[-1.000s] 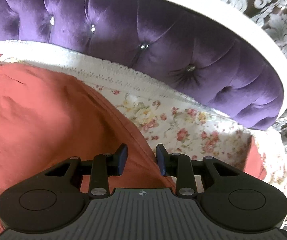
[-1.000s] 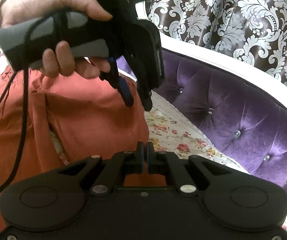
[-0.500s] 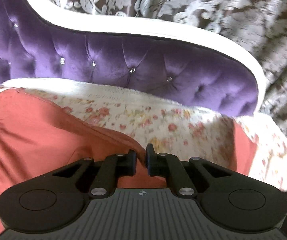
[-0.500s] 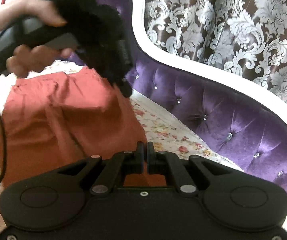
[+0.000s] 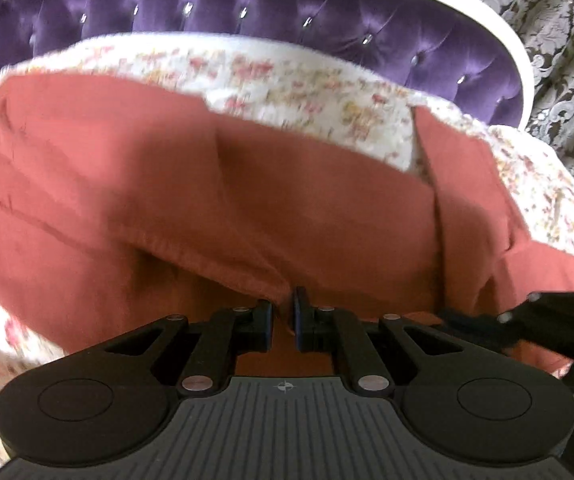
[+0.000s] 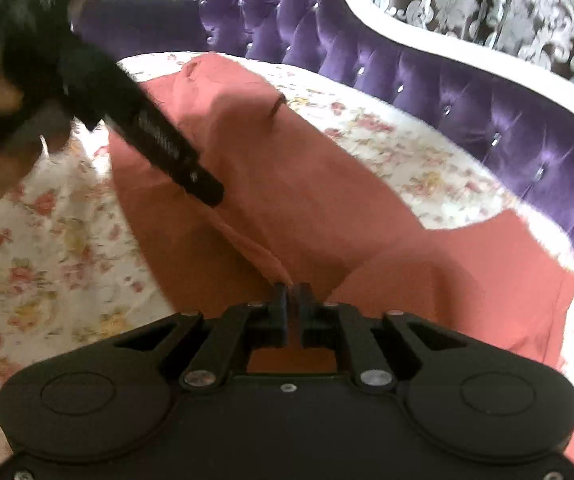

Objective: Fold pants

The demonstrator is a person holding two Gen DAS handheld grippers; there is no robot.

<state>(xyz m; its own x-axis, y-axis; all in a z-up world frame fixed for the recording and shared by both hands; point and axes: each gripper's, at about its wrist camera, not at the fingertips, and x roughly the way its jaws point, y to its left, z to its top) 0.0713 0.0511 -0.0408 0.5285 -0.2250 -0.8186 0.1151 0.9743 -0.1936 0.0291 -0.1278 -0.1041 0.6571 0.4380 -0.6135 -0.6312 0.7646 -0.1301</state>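
The rust-red pants [image 5: 191, 200] lie on a floral bedsheet [image 5: 287, 80]. My left gripper [image 5: 283, 316] is shut on an edge of the pants and holds the cloth lifted, so a raised fold runs across the view. My right gripper [image 6: 293, 312] is shut on another edge of the pants [image 6: 295, 184] and holds it up as well. The left gripper's body [image 6: 139, 120] shows in the right wrist view at upper left, above the pants. The right gripper's body [image 5: 551, 328] shows at the lower right of the left wrist view.
A purple tufted headboard [image 6: 467, 92] with a white frame [image 6: 407, 32] curves round the far side of the bed. Patterned curtains [image 6: 507, 0] hang behind it. The floral sheet [image 6: 47, 240] spreads to the left of the pants.
My left gripper has shut on the pants edge. Both grippers have drawn the held cloth back over the pants, away from the headboard, and more of the sheet shows.
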